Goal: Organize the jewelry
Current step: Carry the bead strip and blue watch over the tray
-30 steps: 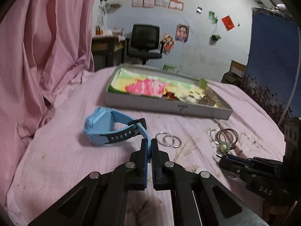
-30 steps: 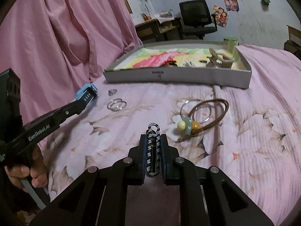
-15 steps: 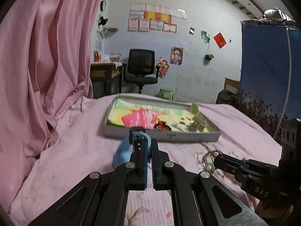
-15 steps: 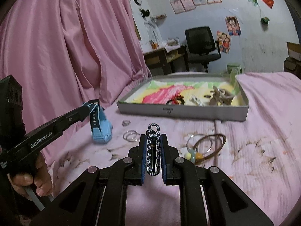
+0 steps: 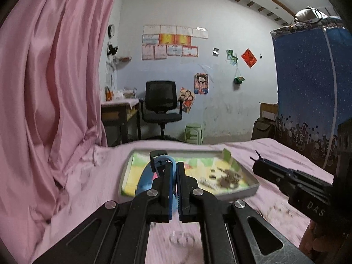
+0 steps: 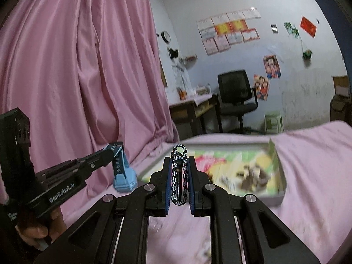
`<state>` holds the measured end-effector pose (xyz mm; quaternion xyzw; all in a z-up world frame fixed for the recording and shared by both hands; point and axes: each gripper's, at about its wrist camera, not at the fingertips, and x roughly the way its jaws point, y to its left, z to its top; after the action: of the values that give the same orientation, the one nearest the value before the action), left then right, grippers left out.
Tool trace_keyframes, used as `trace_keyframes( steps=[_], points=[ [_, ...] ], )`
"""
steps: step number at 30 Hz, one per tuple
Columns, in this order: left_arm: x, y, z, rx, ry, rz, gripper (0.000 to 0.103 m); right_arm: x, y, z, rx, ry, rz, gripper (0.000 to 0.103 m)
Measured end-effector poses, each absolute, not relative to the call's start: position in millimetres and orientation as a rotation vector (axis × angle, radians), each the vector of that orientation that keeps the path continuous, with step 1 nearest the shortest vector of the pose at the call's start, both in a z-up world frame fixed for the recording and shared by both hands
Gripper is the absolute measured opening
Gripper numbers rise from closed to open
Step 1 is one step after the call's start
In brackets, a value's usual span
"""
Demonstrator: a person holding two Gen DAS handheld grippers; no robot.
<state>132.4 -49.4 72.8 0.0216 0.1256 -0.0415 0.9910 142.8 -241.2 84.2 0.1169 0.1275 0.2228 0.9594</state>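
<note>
My left gripper [image 5: 173,167] is shut on the strap of a light blue watch [image 5: 145,181], which hangs above the pink bedspread; from the right wrist camera that watch [image 6: 123,176] dangles face down from the left gripper [image 6: 117,148]. A black-and-white patterned bracelet [image 6: 179,176] is pinched upright in my right gripper [image 6: 179,162], which is shut on it. Ahead lies the shallow grey tray [image 5: 246,190] with a colourful liner and several small jewellery pieces [image 5: 228,177]. In the left wrist view, the right gripper [image 5: 256,159] hovers beside the tray's right end.
A pink curtain [image 5: 48,88] hangs close on the left. Two blurred metal rings [image 5: 181,239] lie on the bedspread [image 5: 99,180] under my left gripper. Beyond the bed stand a black office chair [image 5: 161,103], a desk [image 5: 118,112], a green stool [image 5: 193,133] and a blue wardrobe [image 5: 308,88].
Both grippers have risen off the bedspread and moved toward the tray. The blue watch left the bed and now hangs from the left gripper. The bracelet stays clamped in the right.
</note>
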Motion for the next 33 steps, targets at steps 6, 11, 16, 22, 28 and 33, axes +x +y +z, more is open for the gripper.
trace_keyframes(
  steps=[6, 11, 16, 22, 28, 33],
  points=[
    [167, -62, 89, 0.073, 0.196, -0.080, 0.004, 179, -251, 98, 0.243, 0.207, 0.426, 0.012],
    [201, -68, 93, 0.072, 0.177, -0.058, 0.004, 203, -253, 94, 0.237, 0.208, 0.400, 0.012],
    [230, -76, 84, 0.076, 0.186, -0.034, 0.004, 230, -250, 92, 0.230, 0.211, 0.392, 0.012],
    [263, -75, 64, 0.051, 0.257, -0.018, 0.004, 264, -247, 77, 0.253, 0.274, 0.393, 0.012],
    [296, -71, 41, 0.012, 0.383, -0.026, 0.004, 297, -247, 48, 0.288, 0.425, 0.404, 0.012],
    [318, -61, 25, -0.066, 0.518, -0.044, 0.004, 312, -240, 26, 0.283, 0.541, 0.432, 0.012]
  ],
)
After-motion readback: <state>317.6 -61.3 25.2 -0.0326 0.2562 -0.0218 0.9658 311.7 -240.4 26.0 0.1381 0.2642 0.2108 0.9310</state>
